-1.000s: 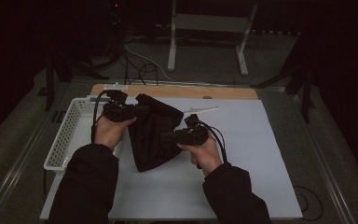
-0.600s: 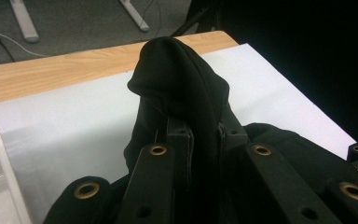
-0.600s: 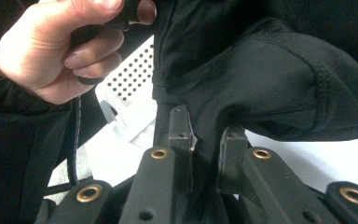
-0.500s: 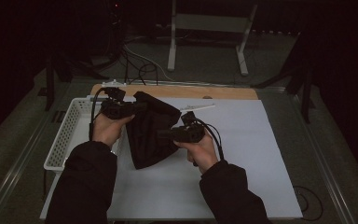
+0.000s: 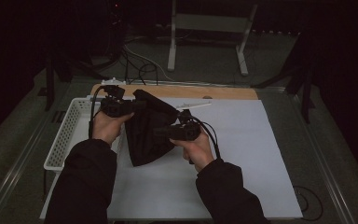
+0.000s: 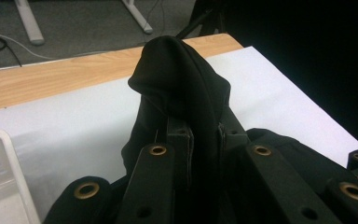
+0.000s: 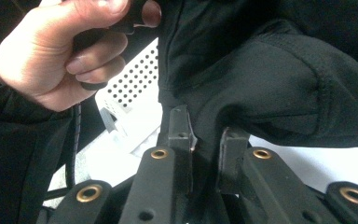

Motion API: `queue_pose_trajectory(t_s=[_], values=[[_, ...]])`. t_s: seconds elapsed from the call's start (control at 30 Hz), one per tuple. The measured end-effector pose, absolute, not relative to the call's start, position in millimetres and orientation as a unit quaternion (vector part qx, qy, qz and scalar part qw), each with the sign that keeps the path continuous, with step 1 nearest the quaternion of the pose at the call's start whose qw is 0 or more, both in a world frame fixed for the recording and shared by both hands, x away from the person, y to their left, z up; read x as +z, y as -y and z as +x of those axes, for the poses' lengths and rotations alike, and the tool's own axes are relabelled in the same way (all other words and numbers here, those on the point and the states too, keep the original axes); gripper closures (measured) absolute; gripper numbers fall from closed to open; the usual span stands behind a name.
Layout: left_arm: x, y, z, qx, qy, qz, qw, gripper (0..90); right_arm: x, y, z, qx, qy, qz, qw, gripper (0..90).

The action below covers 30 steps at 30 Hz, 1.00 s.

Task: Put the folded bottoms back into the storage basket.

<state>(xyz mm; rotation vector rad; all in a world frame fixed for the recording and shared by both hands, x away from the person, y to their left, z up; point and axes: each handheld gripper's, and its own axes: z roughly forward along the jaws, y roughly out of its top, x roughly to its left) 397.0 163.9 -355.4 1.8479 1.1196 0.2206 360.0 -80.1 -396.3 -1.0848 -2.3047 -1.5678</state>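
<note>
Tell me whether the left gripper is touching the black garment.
Touching. In the left gripper view, the left gripper has both jaws pinched on a fold of the black garment, with cloth bunched between and above them.

We see a dim room with dark surroundings. A white sheet [image 5: 242,154] covers most of the table, leaving a strip of pale wood [image 5: 214,92] bare along the far edge. Beyond it lies grey floor [image 5: 205,56] with loose cables [image 5: 140,60] and the white legs of a stand [image 5: 172,42].
</note>
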Motion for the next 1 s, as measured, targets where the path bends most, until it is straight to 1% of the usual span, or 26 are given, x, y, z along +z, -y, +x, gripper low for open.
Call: queue_pose_trajectory(t_s=[0.63, 1.0], values=[[-352, -173, 401, 0.091, -0.466, 0.742, 0.473, 80.1, -389, 64, 362, -0.529, 0.768, -0.352, 0.077, 80.1], [-341, -181, 401, 0.101, -0.468, 0.738, 0.475, 80.0, -384, 56, 364, -0.538, 0.765, -0.345, 0.081, 80.1]])
